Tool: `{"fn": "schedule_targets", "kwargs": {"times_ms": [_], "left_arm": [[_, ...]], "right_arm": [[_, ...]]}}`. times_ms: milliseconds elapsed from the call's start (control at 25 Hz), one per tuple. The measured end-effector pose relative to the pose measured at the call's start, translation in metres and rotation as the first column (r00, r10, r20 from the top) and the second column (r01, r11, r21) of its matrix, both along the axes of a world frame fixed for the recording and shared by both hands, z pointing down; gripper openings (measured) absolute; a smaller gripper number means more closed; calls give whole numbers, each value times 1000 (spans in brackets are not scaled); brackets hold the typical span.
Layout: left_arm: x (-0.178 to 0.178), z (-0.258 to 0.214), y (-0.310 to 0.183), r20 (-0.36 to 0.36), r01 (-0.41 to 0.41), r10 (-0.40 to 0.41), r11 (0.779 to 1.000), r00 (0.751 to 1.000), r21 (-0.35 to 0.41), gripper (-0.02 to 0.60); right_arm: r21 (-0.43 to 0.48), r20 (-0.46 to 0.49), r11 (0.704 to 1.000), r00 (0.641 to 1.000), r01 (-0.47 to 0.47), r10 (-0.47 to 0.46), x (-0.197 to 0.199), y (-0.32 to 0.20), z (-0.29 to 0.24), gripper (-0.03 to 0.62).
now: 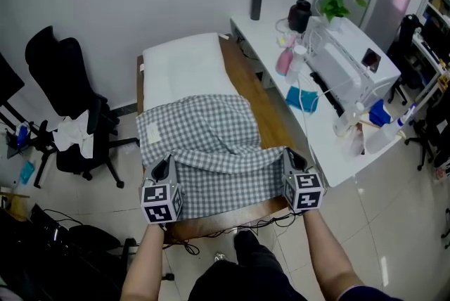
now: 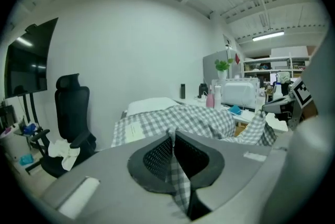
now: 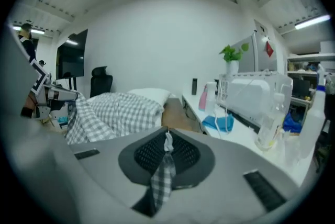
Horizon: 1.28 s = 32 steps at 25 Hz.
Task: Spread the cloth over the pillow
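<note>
A grey-and-white checked fabric cloth (image 1: pixel 204 145) draped over the near half of a white rectangular pillow (image 1: pixel 184 67), pillow lying on a brown wooden table (image 1: pixel 261 106), left gripper (image 1: pixel 165 169) clamped on the cloth's near left corner, right gripper (image 1: pixel 290 160) clamped on its near right corner

The cloth (image 1: pixel 204 145) lies over the near half of the pillow (image 1: pixel 184 64), which rests on the tabletop (image 1: pixel 264 106), with the chair (image 1: pixel 67 71) on the floor to the left and a second tabletop (image 1: pixel 320 152) to the right carrying the machine (image 1: pixel 344 67) and, behind it, the bottle (image 1: pixel 256 4).
</note>
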<state>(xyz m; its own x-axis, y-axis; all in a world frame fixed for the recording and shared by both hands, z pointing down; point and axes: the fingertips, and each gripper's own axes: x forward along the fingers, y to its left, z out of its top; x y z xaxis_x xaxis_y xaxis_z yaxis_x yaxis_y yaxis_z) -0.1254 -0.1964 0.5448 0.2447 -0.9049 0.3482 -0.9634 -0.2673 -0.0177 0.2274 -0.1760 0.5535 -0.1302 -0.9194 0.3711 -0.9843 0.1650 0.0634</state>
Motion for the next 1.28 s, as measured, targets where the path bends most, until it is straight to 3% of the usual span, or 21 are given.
{"fn": "schedule_targets", "kwargs": {"times_ms": [200,400,680,880,1280], "left_arm": [[-16,-85,12,-6,15,-15,980,1000,199,20],[-38,-150,33,-103,55,-27,961,994,272,17],[-58,-266,54,-94,63,-24,895,995,441,17],[-65,-338,68,-86,57,-14,854,996,518,18],[-71,-432,74,-75,53,-11,805,997,591,18]], "right_arm": [[204,10,979,999,27,-30,-12,-3,-98,23],[343,12,937,997,67,-76,-32,4,-175,23],[510,-11,853,992,113,-125,-55,11,-277,23],[581,-46,802,989,140,-139,-65,18,-349,23],[639,-103,740,976,212,-191,-87,22,-452,21]]}}
